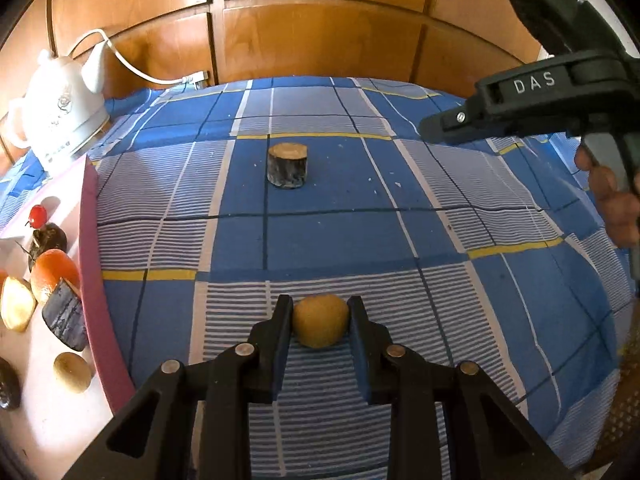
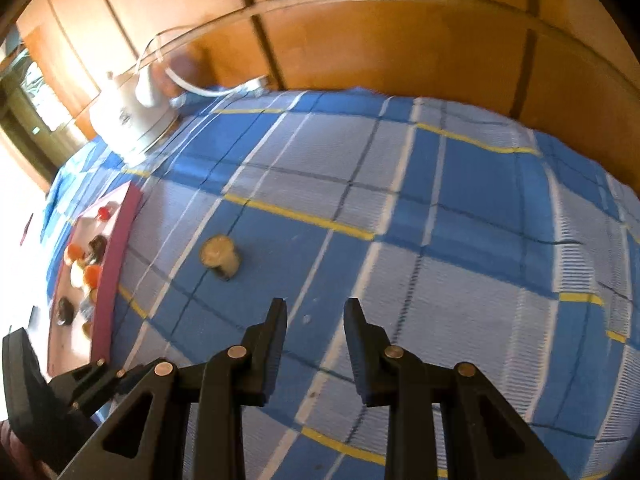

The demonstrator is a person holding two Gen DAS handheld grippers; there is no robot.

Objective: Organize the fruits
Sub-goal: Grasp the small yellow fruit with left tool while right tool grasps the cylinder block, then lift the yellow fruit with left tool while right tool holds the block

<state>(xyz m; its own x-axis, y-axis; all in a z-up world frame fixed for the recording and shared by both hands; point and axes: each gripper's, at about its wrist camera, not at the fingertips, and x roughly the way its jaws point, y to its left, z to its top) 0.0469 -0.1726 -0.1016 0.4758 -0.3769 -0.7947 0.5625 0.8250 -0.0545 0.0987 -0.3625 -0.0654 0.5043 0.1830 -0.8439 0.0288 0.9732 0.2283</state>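
fruit: small round yellow-tan fruit [image 1: 320, 321], matte skin, resting on the cloth, clenched between both pads of the left gripper [image 1: 320, 316]
right gripper [image 2: 316, 320]: jaws drawn in to a narrow gap, nothing between them, above bare cloth
tray: pink-rimmed white tray [image 1: 90, 240] at the left, holding sorted fruit pieces
other piece: dark-skinned cut cylinder [image 1: 287, 165], mid-cloth, well apart
surface: blue-white checked cloth [image 1: 400, 240], yellow lines
room: wooden panel wall [image 1: 320, 20]; white kettle [image 1: 64, 108] back left
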